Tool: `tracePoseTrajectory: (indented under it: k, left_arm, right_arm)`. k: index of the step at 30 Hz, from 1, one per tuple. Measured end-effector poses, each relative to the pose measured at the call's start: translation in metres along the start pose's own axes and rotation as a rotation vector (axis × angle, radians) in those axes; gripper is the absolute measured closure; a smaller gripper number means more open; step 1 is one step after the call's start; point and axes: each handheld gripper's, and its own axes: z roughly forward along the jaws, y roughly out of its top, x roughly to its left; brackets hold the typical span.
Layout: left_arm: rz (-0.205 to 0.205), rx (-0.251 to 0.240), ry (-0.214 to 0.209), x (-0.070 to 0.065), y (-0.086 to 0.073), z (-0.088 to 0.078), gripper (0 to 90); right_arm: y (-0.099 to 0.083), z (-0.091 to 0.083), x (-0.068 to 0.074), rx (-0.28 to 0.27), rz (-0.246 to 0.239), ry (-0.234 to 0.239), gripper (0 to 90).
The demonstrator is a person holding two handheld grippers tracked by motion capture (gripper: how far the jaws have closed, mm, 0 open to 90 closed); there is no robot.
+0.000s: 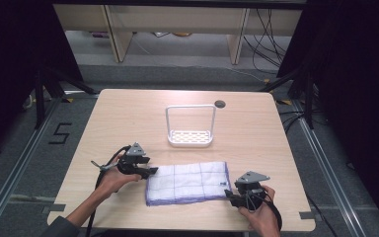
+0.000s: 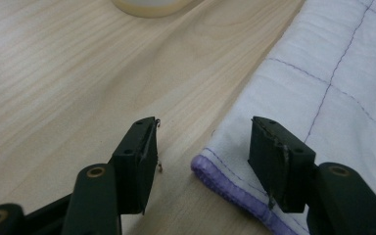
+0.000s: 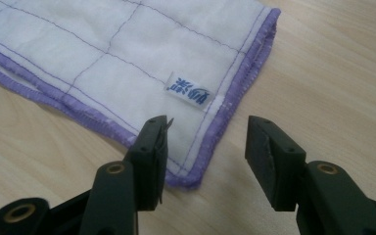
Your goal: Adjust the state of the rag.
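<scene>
Looking down from the high view, we find the folded cloth point(image 1: 187, 182) lying flat on the tabletop point(image 1: 128, 118) at about six o'clock from the white rack point(image 1: 190, 126), well apart from it. Our left gripper point(image 1: 150, 171) sits at the cloth's nine o'clock edge, and our right gripper point(image 1: 229, 196) at its four o'clock corner.

In the left gripper view, the jaws stand moderately wide with nothing pressed between them. The cloth's purple-hemmed corner point(image 2: 225, 183) lies just under the gap, toward the jaw at three o'clock, while the other jaw hovers over bare wood.

In the right gripper view, the jaws again stand apart and grip nothing. The cloth's corner point(image 3: 196, 171) lies between them, nearer the jaw at nine o'clock, and the small blue-printed label point(image 3: 190, 91) sits at twelve o'clock from that jaw.

We judge the step in hand to be the approach to two corners, ahead of a lift or a further fold. The next move calls for each gripper to sink until one jaw slides under the hem, then close on every layer at once, since a shallow bite could catch the top layer alone.
</scene>
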Motion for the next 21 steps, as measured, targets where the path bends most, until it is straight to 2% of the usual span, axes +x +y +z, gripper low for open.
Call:
tracePoseTrajectory:
  k: [5, 6, 7, 8, 9, 16, 21]
  left_arm:
    - [0.004, 0.001, -0.001, -0.0002, -0.0021, 0.0021, 43.7]
    - [-0.003, -0.007, -0.002, -0.0011, -0.0023, 0.0027, 43.9]
    - [0.005, -0.003, 0.001, -0.0007, -0.0024, 0.0023, 44.5]
    - [0.016, -0.001, -0.004, -0.0007, -0.0026, 0.0019, 44.9]
    - [0.012, -0.009, -0.006, -0.0012, -0.0030, 0.0023, 45.6]
    - [0.042, -0.006, -0.026, -0.0056, -0.0034, 0.0008, 59.3]
    - [0.026, -0.014, -0.038, -0.0092, -0.0043, 0.0004, 68.6]
  right_arm:
    - [-0.0016, 0.0054, 0.0026, 0.029, -0.011, -0.010, 51.8]
    - [-0.0013, 0.0052, 0.0036, 0.032, 0.000, -0.008, 51.8]
    - [-0.0014, 0.0063, 0.0030, 0.026, -0.029, -0.013, 51.9]
    - [-0.0009, 0.0053, 0.0045, 0.037, -0.013, -0.014, 52.0]
    - [-0.0009, 0.0056, 0.0047, 0.035, -0.019, -0.018, 52.6]
    - [-0.0019, 0.0063, 0.0056, 0.036, -0.003, -0.002, 57.9]
    - [-0.0024, 0.0064, 0.0053, 0.031, 0.000, 0.012, 63.0]
